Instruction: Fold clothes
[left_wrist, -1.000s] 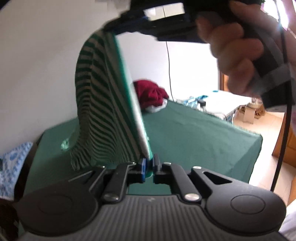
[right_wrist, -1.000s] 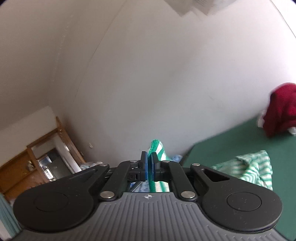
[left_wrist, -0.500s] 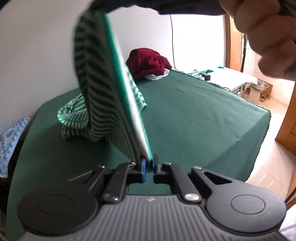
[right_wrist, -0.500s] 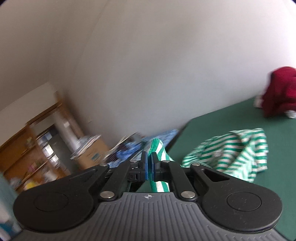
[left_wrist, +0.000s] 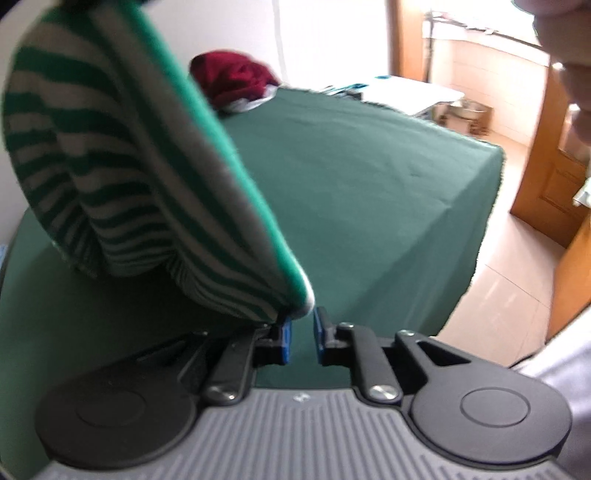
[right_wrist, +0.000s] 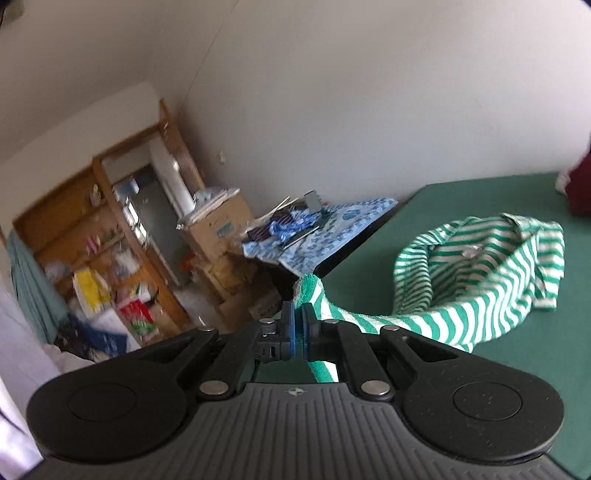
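A green-and-white striped garment (right_wrist: 480, 280) lies bunched on the green table (right_wrist: 535, 369), with one edge stretched up to my right gripper (right_wrist: 297, 325), which is shut on that edge. In the left wrist view the same striped garment (left_wrist: 122, 177) hangs close to the lens, its green hem running down to my left gripper (left_wrist: 300, 332). The left jaws stand apart with green table showing through the gap. The hem's corner rests on the tip of the left finger (left_wrist: 284, 328) and is not pinched. A hand (left_wrist: 569, 55) shows at the upper right edge.
A dark red garment (left_wrist: 236, 77) is heaped at the table's far end near the wall. The green table (left_wrist: 369, 177) drops off at the right to a tiled floor and a wooden door. A blue patterned cloth (right_wrist: 325, 232), boxes and wooden shelves stand left of the table.
My left gripper has opened and the hem has slipped out of its pads. Both grippers have come down toward the table, and the striped garment now rests more on the surface.
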